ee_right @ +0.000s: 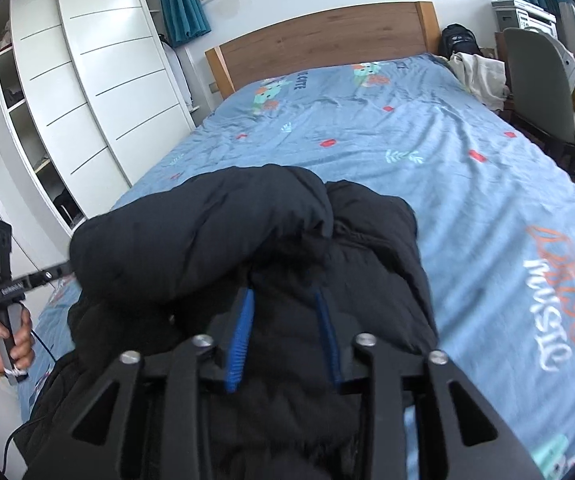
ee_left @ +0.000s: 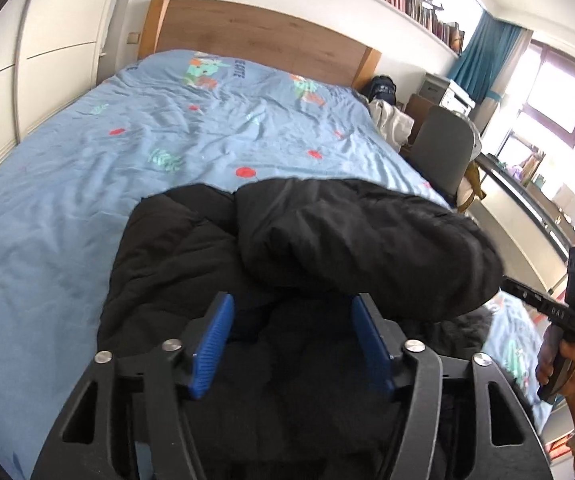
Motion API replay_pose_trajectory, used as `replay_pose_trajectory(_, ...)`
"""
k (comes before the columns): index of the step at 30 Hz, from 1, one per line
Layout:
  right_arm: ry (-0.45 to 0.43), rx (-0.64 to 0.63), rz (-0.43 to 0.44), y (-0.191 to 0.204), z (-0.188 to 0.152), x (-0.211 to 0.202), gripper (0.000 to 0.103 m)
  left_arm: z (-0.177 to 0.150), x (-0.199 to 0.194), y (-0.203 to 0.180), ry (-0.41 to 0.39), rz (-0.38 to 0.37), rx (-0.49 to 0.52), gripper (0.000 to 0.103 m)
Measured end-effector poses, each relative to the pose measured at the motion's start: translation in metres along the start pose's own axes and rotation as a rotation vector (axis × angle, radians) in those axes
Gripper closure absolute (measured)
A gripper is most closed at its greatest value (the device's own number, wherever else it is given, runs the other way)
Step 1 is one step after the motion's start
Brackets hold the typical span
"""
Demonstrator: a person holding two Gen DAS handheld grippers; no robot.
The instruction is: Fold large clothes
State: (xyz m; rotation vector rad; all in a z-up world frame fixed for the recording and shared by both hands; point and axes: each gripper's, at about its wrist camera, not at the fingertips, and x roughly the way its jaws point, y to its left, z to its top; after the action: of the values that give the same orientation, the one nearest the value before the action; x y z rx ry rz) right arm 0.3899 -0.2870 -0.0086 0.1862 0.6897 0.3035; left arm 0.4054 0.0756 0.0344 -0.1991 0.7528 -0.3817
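A black padded jacket lies bunched on the blue printed duvet, with a thick fold doubled over its top. My left gripper hovers low over the near part of the jacket, its blue pads wide apart and gripping nothing. My right gripper is over the jacket from the other side, with its pads apart and loose dark fabric lying between them. Each view shows the other gripper's handle in a hand beside the jacket.
A wooden headboard closes the far end of the bed. White wardrobe doors line one side. On the other side stand a grey chair, a desk and a black backpack.
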Motion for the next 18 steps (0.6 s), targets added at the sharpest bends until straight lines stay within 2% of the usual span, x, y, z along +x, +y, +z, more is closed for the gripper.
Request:
replay_pose_trajectory(2,-0.012,-0.015,0.001,0.005,0.007,-0.011,0.052,0.010,-0.007,-0.008,-0.015,-0.008,-0.007,0.037)
replay_pose_trajectory(7,-0.045,-0.077,0.043,0.028,0.047,-0.013,0.048,0.039,0.006,-0.034,-0.033,-0.050,0.001,0.034)
replay_pose_trajectory(12,-0.038,-0.142,0.091,0.051,0.074,0.023,0.048,0.054,0.041,-0.051,-0.012,-0.055,0.047,0.034)
replay_pose_trajectory(18,0.046,-0.222,0.132,0.066,0.064,0.076,0.047,0.037,0.092,-0.045,0.077,-0.005,0.127,0.034)
